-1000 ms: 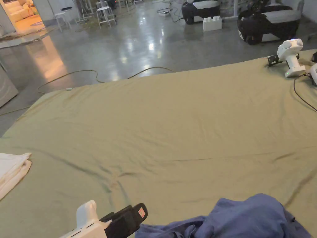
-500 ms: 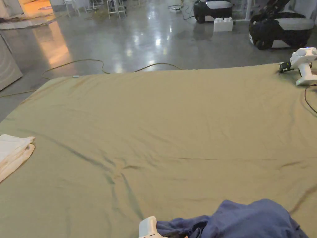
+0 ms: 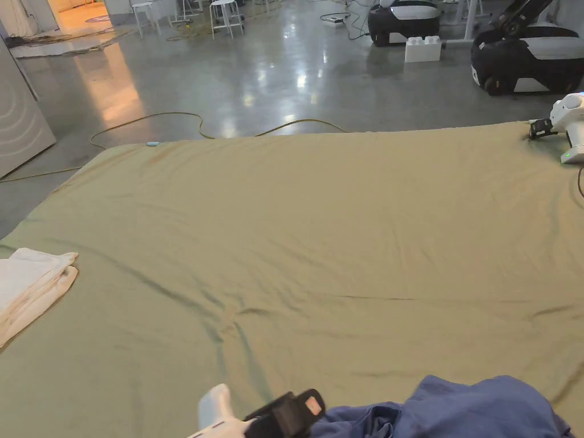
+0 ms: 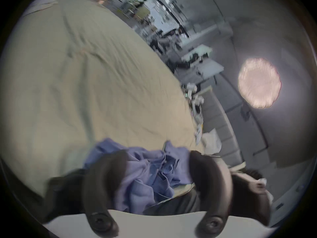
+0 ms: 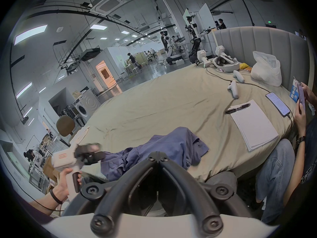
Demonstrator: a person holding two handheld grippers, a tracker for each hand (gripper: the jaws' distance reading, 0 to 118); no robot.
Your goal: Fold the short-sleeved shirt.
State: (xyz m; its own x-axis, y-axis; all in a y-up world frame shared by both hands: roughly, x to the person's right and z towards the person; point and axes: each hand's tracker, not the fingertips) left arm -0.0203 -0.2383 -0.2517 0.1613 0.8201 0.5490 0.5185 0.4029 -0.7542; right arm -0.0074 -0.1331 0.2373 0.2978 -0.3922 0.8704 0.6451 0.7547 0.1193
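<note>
A blue short-sleeved shirt (image 3: 456,408) lies crumpled on the olive bed sheet (image 3: 319,228) at the near edge. My left gripper (image 3: 288,412) sits just left of the heap. In its own view the left gripper (image 4: 157,157) is open, jaws wide apart, and the shirt (image 4: 151,171) is bunched between and beyond them; the picture is blurred. My right gripper (image 5: 157,157) is shut, tips together, low at the bed's near edge in front of the shirt (image 5: 164,149). No cloth shows between its jaws. A hand holds the left gripper (image 5: 89,153) at the shirt's left end.
A folded white cloth (image 3: 28,282) lies at the left edge. A spare white gripper (image 3: 570,122) rests at the far right corner. On the right side lie a notepad (image 5: 253,125), pen, phone, controllers (image 5: 234,88), headset and a white bag (image 5: 265,70). A seated person (image 5: 277,169) is beside the bed.
The head camera has tilted and shifted. The left gripper has moved right, up to the shirt's left edge. The shirt lies as before.
</note>
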